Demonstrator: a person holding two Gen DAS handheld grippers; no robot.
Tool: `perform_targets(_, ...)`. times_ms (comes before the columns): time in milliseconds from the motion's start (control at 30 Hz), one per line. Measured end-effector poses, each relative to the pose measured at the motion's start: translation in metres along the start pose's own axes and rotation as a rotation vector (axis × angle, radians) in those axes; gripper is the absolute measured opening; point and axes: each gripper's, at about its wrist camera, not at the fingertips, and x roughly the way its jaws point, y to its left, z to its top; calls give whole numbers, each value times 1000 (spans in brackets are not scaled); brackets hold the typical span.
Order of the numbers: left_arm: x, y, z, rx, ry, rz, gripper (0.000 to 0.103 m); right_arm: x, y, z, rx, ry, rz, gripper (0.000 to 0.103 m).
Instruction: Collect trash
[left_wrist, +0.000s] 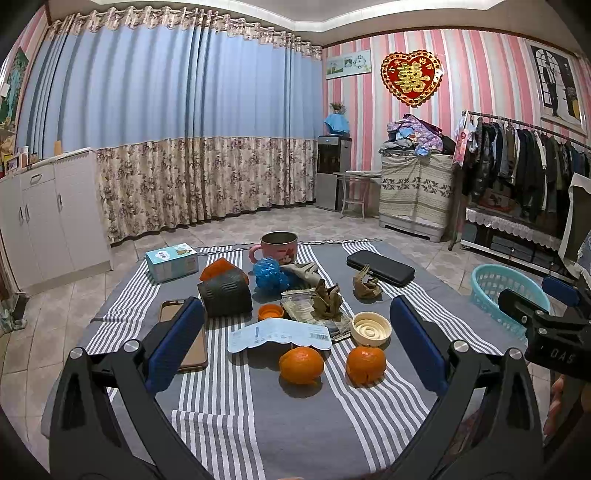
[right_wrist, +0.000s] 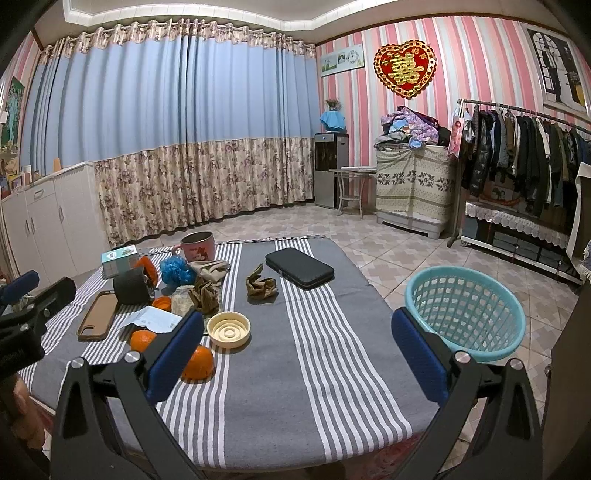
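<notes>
Clutter is the main hazard here, because the trash lies mixed in with things that ought to stay on the table (left_wrist: 258, 417). Both grippers hang above the near edge with nothing between their fingers: the left gripper (left_wrist: 295, 339) is spread wide over the two oranges (left_wrist: 301, 364), and the right gripper (right_wrist: 295, 349) is spread just as wide, facing the bare striped cloth with the basket (right_wrist: 465, 317) beside its right finger. That turquoise basket stands on the floor just off the table's right edge, and I take it as the place for the trash. The crumpled brown paper (right_wrist: 261, 285) sits alone beside the black case (right_wrist: 300, 267), so it looks the easiest piece; a careless close could still nudge the case. The second brown wad (left_wrist: 328, 301) rests on a flattened wrapper (left_wrist: 295, 304), close to the cream lid (left_wrist: 370, 328) and the small orange cap (left_wrist: 270, 312), so a wide pinch there might drag the lot. The blue plastic bag (left_wrist: 270, 274) touches the pink mug (left_wrist: 279, 246) or lies just beside it, and pulling it could tip the mug. Light paper may spring out of a loose grip and fall short of the basket. The phone (left_wrist: 184, 332), partly under the left finger, could be mistaken for trash.
</notes>
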Motion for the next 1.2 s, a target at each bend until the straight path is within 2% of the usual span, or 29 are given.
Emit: perform_targets(1200,5,4,1,2,3,2,98,6,7,-4,8,3,6,99)
